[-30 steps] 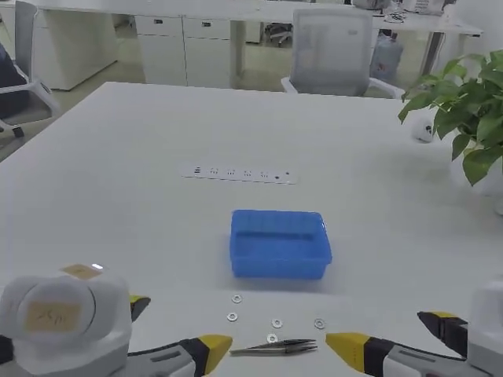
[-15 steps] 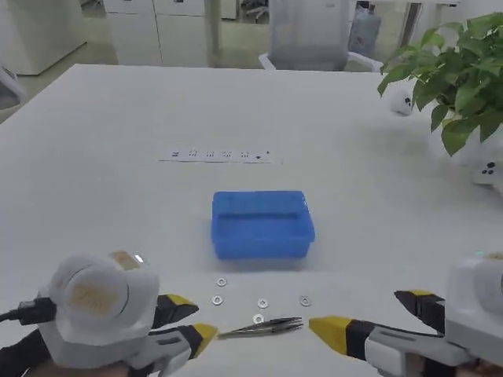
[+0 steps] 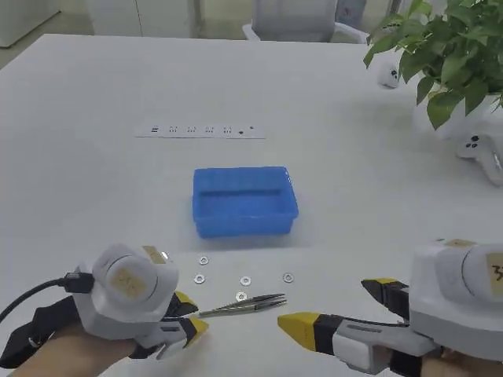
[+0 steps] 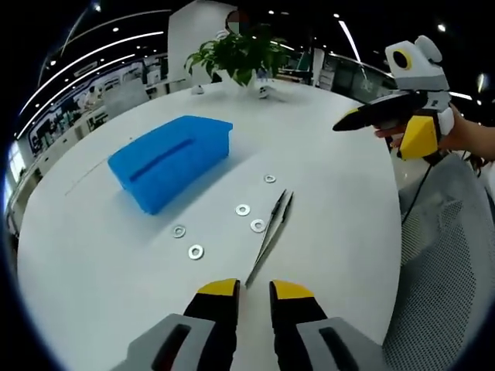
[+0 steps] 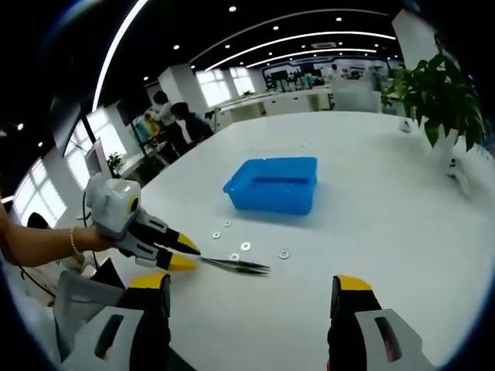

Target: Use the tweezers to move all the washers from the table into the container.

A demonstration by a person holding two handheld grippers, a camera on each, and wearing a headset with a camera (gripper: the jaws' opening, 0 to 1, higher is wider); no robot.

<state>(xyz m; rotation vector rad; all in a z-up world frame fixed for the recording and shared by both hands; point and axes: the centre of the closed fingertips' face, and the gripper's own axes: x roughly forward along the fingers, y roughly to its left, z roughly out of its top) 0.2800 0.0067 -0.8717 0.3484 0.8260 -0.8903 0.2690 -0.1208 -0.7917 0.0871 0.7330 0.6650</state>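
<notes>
Left gripper view: narrow at the end of the tweezers [image 4: 268, 236], right gripper [image 5: 253, 284] wide, my left gripper [image 4: 255, 288] may pinch shallow and flick them into the washers [image 4: 243, 209].

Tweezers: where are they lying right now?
In the head view the tweezers lie on the table just ahead of the left gripper, on the near side of the container, beside the washers.

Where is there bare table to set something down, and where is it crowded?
Bare: the wide stretch left of the blue container, the band between it and the power strip, and the table right of it toward the plant. Crowded: in front of the container, five washers and the tweezers lie between the left gripper and right gripper.
</notes>
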